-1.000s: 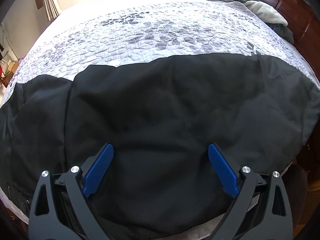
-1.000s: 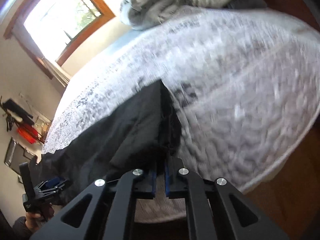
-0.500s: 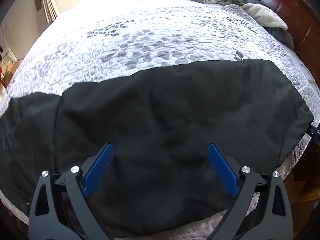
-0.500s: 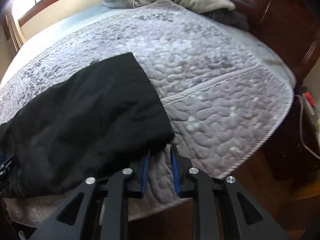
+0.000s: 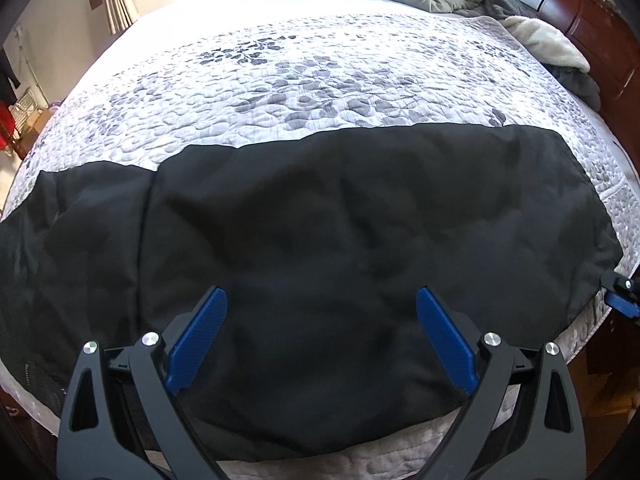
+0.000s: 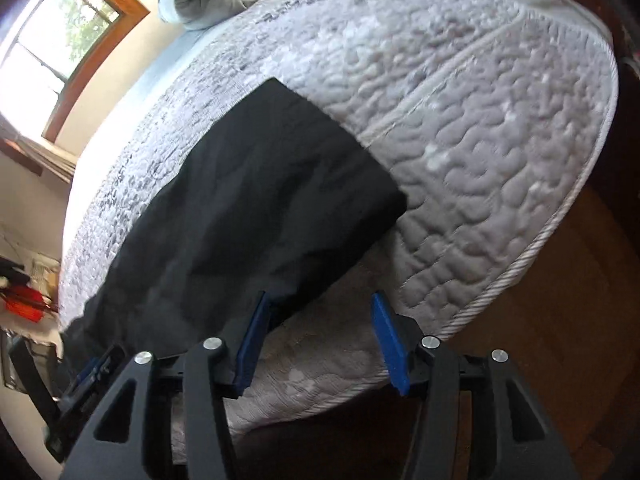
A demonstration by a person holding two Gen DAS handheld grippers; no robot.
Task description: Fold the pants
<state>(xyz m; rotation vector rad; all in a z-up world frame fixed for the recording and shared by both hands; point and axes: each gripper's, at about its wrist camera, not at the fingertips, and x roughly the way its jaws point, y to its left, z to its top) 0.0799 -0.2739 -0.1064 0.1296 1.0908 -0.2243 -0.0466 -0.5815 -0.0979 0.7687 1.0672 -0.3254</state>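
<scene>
The pants (image 5: 320, 248) are black, of a matte, lightly rumpled cloth, and lie flat on the quilt (image 5: 320, 72), spread lengthwise along its near edge. They look folded over once, an upper layer covering most of the length and a lower layer showing past it at one end, where a vertical crease marks the step. The other end is cut square, its corner (image 6: 400, 200) lying flat on the quilt short of the quilt's end.
</scene>
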